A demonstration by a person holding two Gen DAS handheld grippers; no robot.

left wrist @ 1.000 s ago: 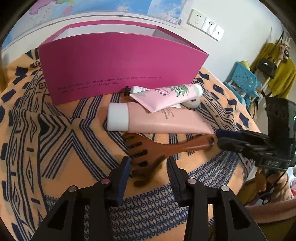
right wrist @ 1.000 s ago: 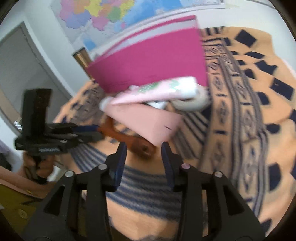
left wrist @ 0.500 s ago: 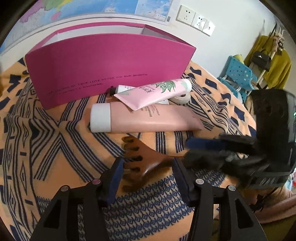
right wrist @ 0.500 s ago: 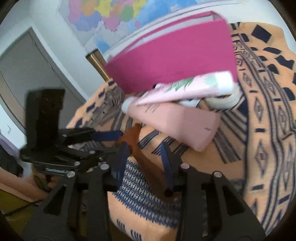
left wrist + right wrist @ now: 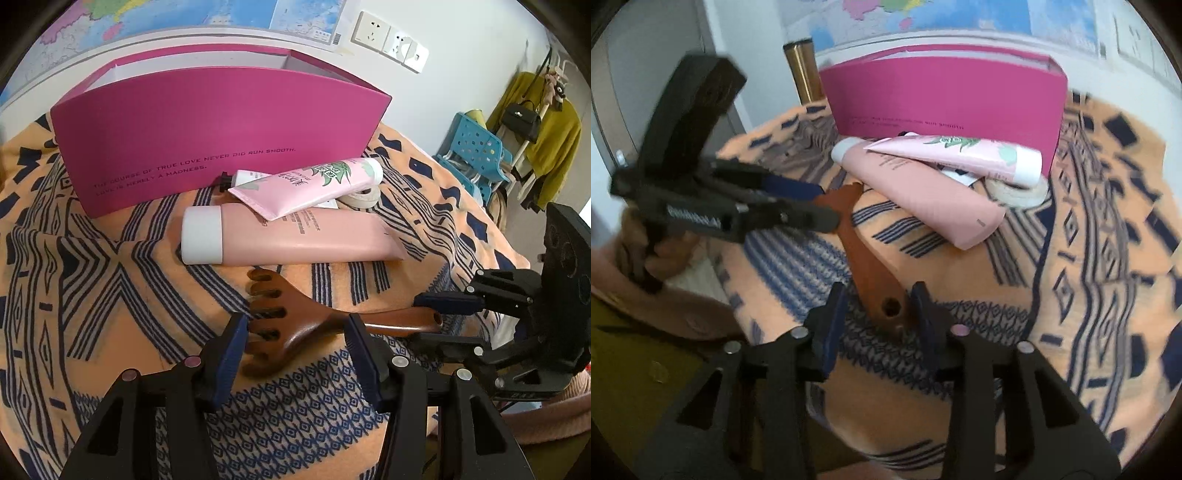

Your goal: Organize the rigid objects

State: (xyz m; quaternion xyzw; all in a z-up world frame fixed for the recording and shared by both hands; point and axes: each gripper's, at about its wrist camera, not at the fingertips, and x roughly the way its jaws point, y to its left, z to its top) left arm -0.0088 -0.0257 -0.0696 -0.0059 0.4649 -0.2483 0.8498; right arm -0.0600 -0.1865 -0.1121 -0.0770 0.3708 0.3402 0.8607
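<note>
A brown wooden comb-like scratcher (image 5: 295,321) lies on the orange patterned cloth (image 5: 92,258). My left gripper (image 5: 297,332) stands open with the toothed head between its fingers, pads apart from the wood. The right gripper (image 5: 879,306) straddles the handle end (image 5: 886,306), which has a hole in it; its jaws are closing and a gap still shows on the left side. Each gripper shows in the other's view: the right gripper (image 5: 439,319) and the left gripper (image 5: 820,205). Behind stand a magenta box (image 5: 221,129), a large pink tube (image 5: 295,236) and a leaf-printed pink tube (image 5: 306,184).
A white tape roll (image 5: 362,195) and a small white tube with a black cap (image 5: 243,177) lie under the tubes. The table edge drops off at the right, near a blue chair (image 5: 476,147). A gold cylinder (image 5: 803,70) stands behind the box.
My left gripper's jaws widened around the scratcher's head. The right gripper swung in to the handle end, rolled, and its jaws narrowed around it.
</note>
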